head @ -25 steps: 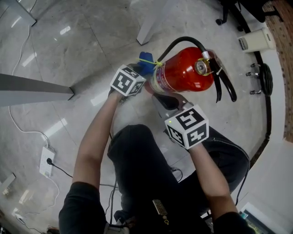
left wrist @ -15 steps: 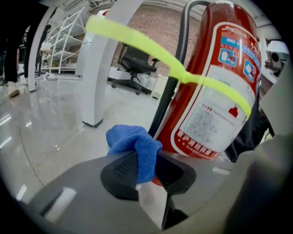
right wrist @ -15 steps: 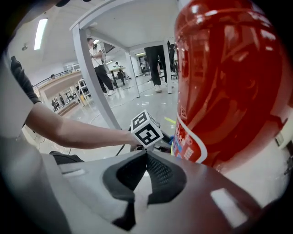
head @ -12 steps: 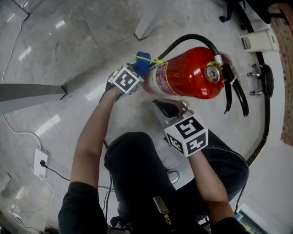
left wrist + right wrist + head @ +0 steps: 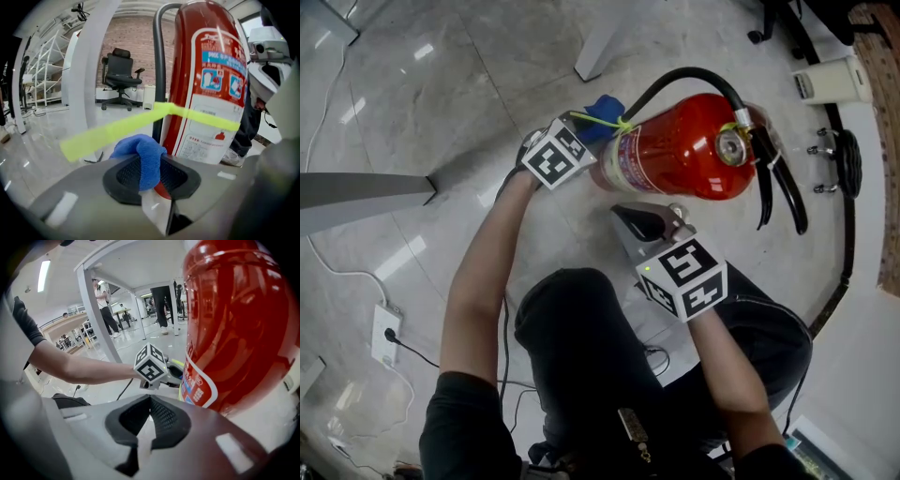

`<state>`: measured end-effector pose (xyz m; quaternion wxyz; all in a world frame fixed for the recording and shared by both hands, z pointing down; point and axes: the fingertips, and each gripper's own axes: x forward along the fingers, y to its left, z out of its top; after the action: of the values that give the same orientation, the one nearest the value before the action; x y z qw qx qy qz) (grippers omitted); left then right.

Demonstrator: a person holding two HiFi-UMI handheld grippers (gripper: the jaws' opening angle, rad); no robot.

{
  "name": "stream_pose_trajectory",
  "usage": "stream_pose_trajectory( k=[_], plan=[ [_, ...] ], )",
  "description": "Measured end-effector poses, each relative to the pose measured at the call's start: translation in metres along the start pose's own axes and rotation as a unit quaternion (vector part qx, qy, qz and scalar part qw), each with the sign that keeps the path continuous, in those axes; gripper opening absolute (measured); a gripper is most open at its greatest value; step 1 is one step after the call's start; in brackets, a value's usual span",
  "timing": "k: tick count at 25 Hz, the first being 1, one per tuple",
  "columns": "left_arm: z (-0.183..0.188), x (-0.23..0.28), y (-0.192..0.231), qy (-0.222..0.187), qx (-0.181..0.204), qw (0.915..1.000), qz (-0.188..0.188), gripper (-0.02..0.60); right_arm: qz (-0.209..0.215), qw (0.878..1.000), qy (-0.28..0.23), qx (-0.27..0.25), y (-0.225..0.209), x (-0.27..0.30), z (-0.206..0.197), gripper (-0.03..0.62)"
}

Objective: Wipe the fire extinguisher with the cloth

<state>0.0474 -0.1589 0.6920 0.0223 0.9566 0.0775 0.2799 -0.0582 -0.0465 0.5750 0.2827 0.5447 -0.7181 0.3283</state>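
Polished floor (image 5: 441, 94), extinguisher (image 5: 684, 150) on it before knees. Left gripper (image 5: 151, 176) fingers pinching cloth (image 5: 140, 152) at extinguisher's low end, by yellow tie (image 5: 140, 124). Right gripper (image 5: 149, 416) fingers pressed together, empty, just beside extinguisher. Risks: cloth snagging on tie or slipping from pinch; unbraced extinguisher tipping under rubbing.

Glossy grey stone-look floor (image 5: 441, 84) shows bright reflections. A white table leg (image 5: 602, 42) stands on it; a white socket block (image 5: 384, 319) with a black cable lies at left. Farther off, a black office chair (image 5: 119, 77) before a brick wall (image 5: 140, 47), white shelving (image 5: 42, 70) alongside
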Motion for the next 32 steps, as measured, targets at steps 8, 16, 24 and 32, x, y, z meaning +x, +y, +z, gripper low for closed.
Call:
stream_pose_trajectory(
  k=[8, 16, 24, 32],
  plan=[
    [0.017, -0.010, -0.007, -0.006, -0.005, 0.9999, -0.011, 0.089, 0.005, 1.000, -0.010, 0.001, 0.009, -0.002, 0.008, 0.003],
    [-0.046, 0.017, -0.002, 0.088, -0.055, 0.9946, 0.007, 0.087, 0.000, 1.000, -0.001, 0.006, 0.008, -0.004, -0.008, 0.003],
    [-0.095, 0.011, -0.049, 0.170, -0.039, 0.9841, -0.034, 0.089, -0.003, 1.000, 0.006, 0.000, 0.007, -0.010, -0.006, 0.003],
    [-0.095, 0.006, -0.116, 0.162, -0.097, 0.9757, -0.110, 0.089, -0.020, 0.999, 0.042, 0.015, -0.003, -0.016, -0.028, 0.003]
  ],
)
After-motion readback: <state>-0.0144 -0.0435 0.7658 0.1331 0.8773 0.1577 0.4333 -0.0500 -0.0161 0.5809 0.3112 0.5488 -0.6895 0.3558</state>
